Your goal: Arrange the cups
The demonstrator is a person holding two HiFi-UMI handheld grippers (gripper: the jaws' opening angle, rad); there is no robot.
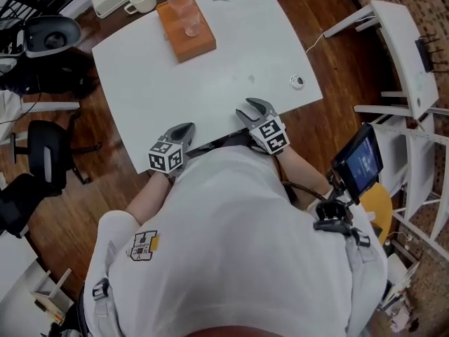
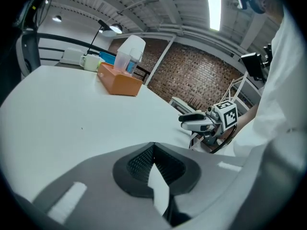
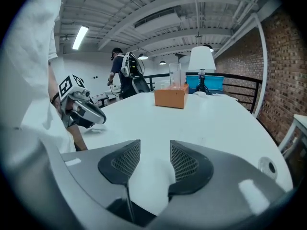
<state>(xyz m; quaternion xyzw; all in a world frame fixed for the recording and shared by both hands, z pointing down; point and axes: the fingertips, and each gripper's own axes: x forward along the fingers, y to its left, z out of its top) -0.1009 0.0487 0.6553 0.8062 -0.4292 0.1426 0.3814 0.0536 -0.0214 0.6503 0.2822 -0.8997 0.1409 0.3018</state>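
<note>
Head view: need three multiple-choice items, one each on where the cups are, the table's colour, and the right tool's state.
1. The cups stand
A. on the orange box
B. on the floor
C. on a chair

2. The table top is
A. black
B. green
C. white

3. The right tool is
A. shut on a cup
B. open with nothing between its jaws
C. shut and empty

Answers:
1. A, since the head view shows the cups on top of the orange box at the table's far end.
2. C, since the top is plain white in all three views.
3. B, since the right gripper view shows a gap between the jaws, with only bare table behind it.
</note>
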